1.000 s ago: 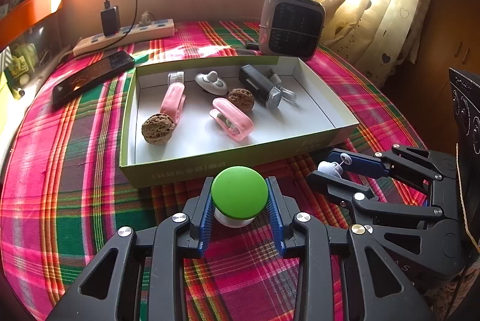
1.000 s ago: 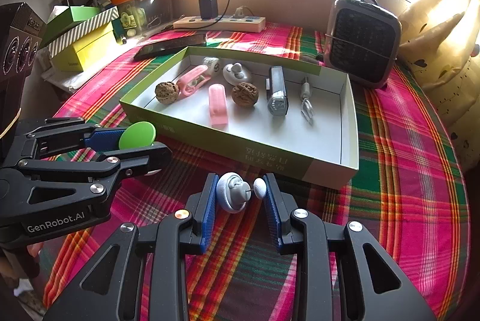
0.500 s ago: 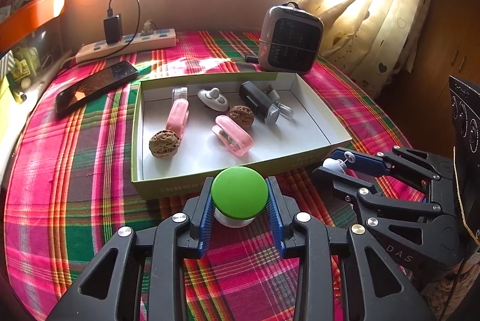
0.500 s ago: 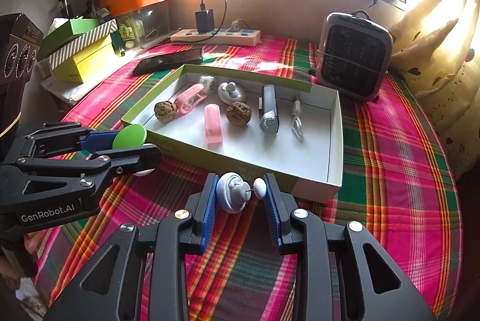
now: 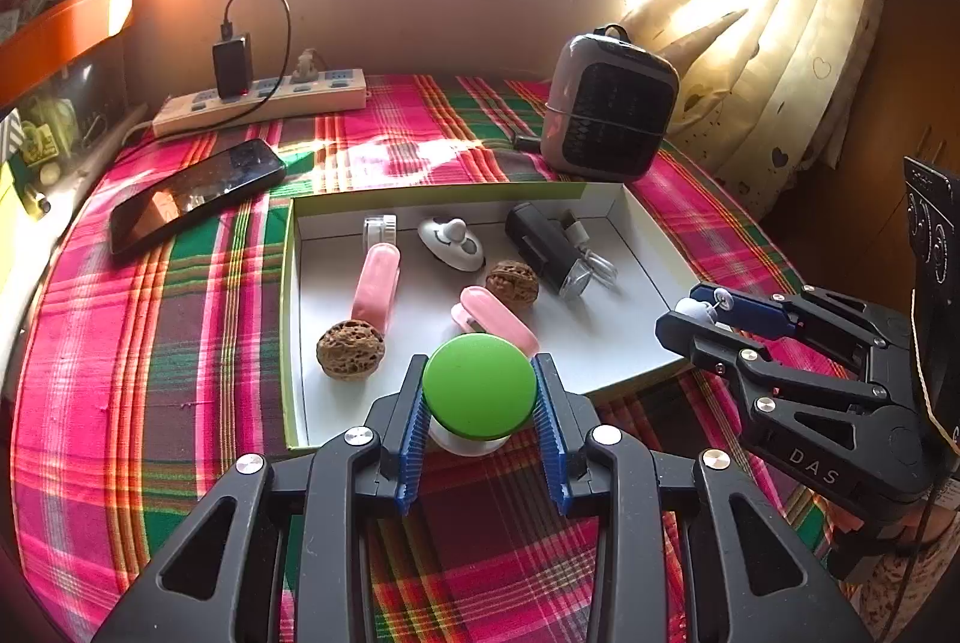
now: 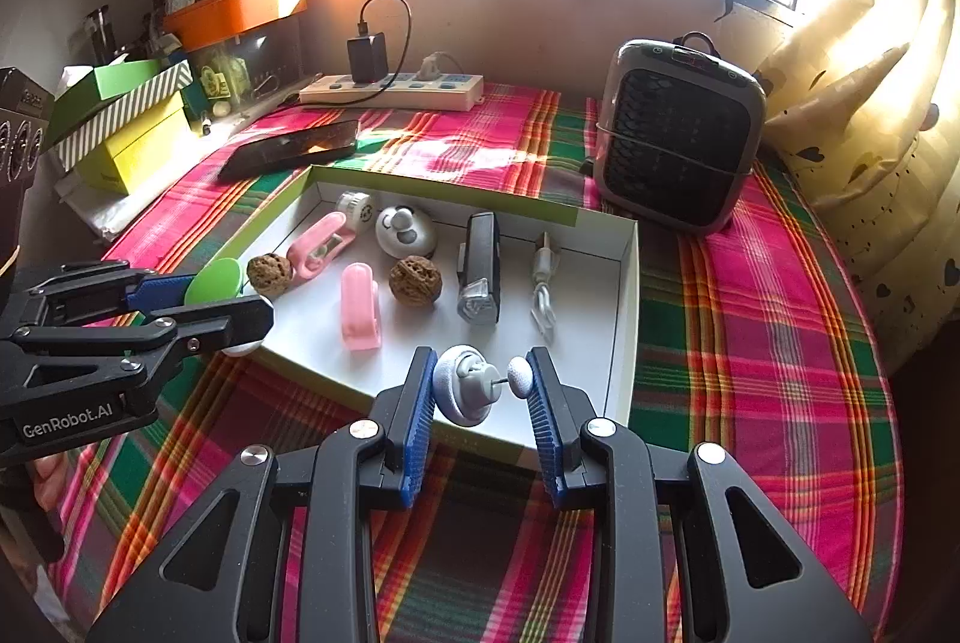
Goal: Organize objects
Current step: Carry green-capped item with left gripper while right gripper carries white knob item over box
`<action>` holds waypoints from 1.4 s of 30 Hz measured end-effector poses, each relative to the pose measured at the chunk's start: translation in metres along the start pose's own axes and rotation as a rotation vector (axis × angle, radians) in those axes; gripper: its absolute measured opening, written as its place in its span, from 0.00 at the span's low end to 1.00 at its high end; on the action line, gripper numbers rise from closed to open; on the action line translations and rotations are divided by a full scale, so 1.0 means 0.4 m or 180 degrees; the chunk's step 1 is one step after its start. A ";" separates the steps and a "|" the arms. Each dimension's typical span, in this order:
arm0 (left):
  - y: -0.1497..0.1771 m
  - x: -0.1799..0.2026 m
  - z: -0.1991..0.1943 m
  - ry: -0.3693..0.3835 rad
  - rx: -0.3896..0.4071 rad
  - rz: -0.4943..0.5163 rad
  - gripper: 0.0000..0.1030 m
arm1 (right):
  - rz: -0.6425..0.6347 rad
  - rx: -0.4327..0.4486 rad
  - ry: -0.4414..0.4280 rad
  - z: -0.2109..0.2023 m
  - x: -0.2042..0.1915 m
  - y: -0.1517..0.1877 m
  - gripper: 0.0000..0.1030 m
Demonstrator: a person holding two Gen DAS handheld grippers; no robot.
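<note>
We are looking at a shallow green cardboard box with a white inside (image 5: 288,319), lying on the red and green plaid tablecloth (image 5: 150,343). In it are lying two brown walnuts (image 5: 350,350), two pink plastic clips (image 5: 377,283), a white round hook (image 5: 450,239), a small white jar (image 5: 380,227), a black bike light (image 5: 543,247) and a white cable (image 6: 543,283).

Compared with one second ago, both grippers are now higher and further forward, and their loads are hanging over the box's near edge instead of over the cloth in front of it.

Our left gripper (image 5: 480,403) is closed on a green round-topped knob with a white base (image 5: 479,391), held level over the near left part of the box. Our right gripper (image 6: 480,388) is squeezing a pale blue-grey suction hook with a thin pin (image 6: 465,385) between its blue pads (image 6: 420,403), over the near right edge. Both are pointing toward the window.
</note>
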State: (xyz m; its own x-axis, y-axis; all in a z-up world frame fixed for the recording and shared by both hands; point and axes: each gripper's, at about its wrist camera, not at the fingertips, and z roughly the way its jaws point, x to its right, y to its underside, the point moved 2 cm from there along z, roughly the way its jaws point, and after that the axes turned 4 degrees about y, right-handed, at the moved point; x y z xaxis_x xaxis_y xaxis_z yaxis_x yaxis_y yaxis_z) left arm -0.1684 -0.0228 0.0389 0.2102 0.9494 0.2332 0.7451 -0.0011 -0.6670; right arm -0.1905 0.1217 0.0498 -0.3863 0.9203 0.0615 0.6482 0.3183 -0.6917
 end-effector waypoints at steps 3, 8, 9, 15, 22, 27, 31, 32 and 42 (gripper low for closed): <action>-0.009 -0.009 0.015 0.0003 -0.0030 -0.0034 0.30 | 0.0006 -0.0035 0.0020 0.019 0.009 -0.011 0.31; -0.022 -0.020 0.039 -0.0029 -0.0050 -0.0030 0.30 | 0.0016 -0.0127 0.0022 0.055 0.019 -0.018 0.31; -0.024 -0.024 0.046 -0.0035 -0.0072 -0.0042 0.30 | 0.0007 -0.0144 0.0030 0.062 0.021 -0.018 0.31; -0.030 -0.032 0.077 -0.0050 -0.0139 -0.0040 0.30 | 0.0002 -0.0226 0.0029 0.093 0.027 -0.019 0.31; -0.033 -0.038 0.108 -0.0056 -0.0206 -0.0050 0.30 | -0.0024 -0.0277 0.0034 0.115 0.028 -0.022 0.31; -0.029 -0.044 0.123 -0.0079 -0.0243 -0.0048 0.30 | -0.0050 -0.0298 0.0061 0.127 0.028 -0.020 0.31; -0.028 -0.042 0.129 -0.0093 -0.0252 -0.0015 0.30 | -0.0065 -0.0307 0.0060 0.134 0.025 -0.018 0.31; -0.027 -0.041 0.132 -0.0090 -0.0262 -0.0006 0.30 | -0.0060 -0.0304 0.0047 0.134 0.026 -0.018 0.31; -0.028 -0.040 0.139 -0.0084 -0.0294 -0.0001 0.30 | -0.0058 -0.0290 0.0030 0.136 0.025 -0.018 0.31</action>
State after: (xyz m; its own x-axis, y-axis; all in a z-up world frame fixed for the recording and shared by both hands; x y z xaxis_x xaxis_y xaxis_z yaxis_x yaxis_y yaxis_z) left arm -0.2155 -0.0205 0.0033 0.1941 0.9574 0.2139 0.8005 -0.0286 -0.5986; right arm -0.2348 0.1164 0.0164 -0.3928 0.9161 0.0805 0.6983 0.3541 -0.6221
